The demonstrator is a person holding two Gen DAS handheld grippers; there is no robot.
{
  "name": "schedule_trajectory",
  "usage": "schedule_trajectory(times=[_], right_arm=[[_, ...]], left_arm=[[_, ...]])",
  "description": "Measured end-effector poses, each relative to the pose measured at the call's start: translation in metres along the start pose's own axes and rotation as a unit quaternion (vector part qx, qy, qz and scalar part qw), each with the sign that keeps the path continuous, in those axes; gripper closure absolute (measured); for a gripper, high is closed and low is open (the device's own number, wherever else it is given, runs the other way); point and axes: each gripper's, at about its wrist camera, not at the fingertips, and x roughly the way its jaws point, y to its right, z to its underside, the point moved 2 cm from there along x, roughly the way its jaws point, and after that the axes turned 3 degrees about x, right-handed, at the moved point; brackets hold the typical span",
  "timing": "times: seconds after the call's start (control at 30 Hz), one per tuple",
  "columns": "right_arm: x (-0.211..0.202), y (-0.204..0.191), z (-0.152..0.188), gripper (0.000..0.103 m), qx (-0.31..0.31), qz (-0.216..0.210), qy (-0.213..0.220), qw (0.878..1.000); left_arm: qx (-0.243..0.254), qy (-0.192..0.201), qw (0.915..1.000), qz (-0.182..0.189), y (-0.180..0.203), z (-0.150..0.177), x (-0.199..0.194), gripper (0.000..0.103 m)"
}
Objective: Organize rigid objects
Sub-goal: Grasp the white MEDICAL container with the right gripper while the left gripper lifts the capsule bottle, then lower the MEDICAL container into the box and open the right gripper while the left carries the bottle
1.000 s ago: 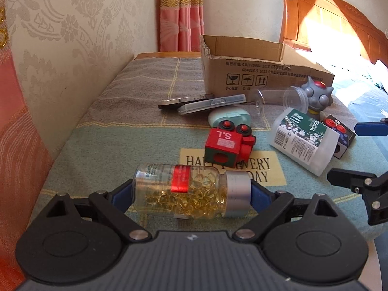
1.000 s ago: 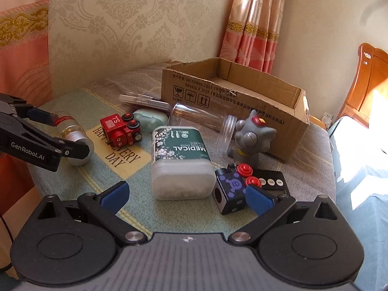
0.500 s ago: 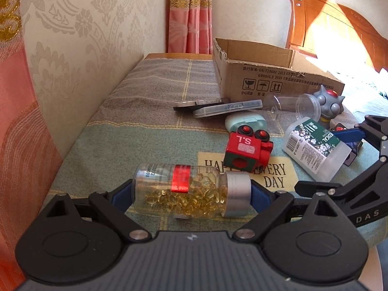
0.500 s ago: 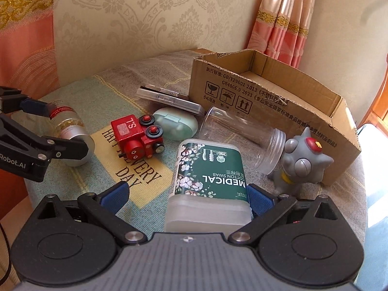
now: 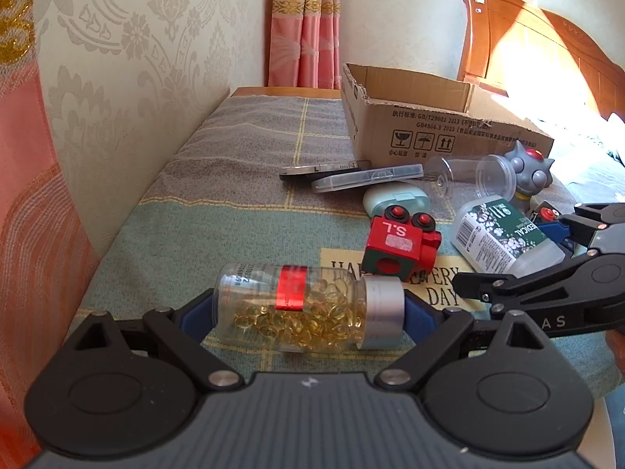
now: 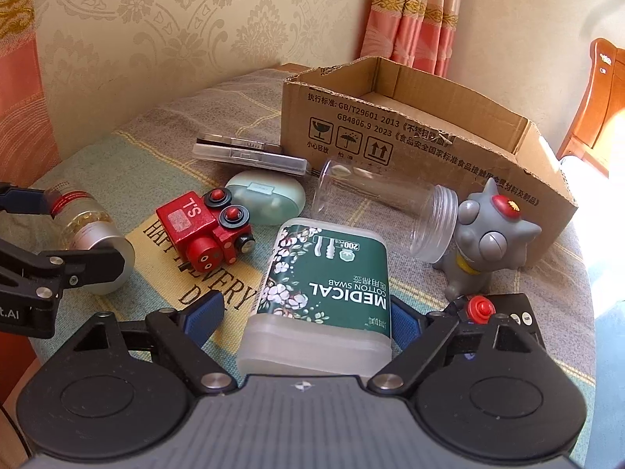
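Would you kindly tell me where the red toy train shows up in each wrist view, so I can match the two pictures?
Left wrist view: the red toy train sits right of centre, just beyond the capsule bottle.
Right wrist view: the red toy train lies left of centre, beside the cotton swab box.
Shared landmark: the cardboard box stands behind the train in both views.

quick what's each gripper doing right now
Left tongs: shut on the clear glass bottle of yellow capsules.
Right tongs: closing around the green-labelled plastic cotton swab box, not yet gripping.
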Motion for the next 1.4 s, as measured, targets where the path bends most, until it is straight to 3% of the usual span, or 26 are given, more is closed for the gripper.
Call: schedule_trajectory(times=[0.3,0.8,1.17,1.4], right_arm=[[0.005,0.006,-0.006,0.032,0.025,0.021,-0.01,0.999],[-0.027,0.011,-0.015,0.032,0.011,-0.001,0.0,1.0],[-0.07,0.057,-0.063,0.032,0.017,0.011,0.055,0.998],[-0.062,0.111,-0.107,0.032,0.034,0.037,0.081,0.995]], left_arm=[[0.002,-0.001,1.0,0.0,0.0,0.0,0.001,0.009],[0.027,-0.015,0.9995,-0.005,0.005,-0.015,-0.011,0.009],[0.035,0.024,0.9991,-0.003,0.021,-0.07,-0.028,0.009],[0.029,0.047,0.9984,-0.009,0.033,-0.114,-0.014,0.009]])
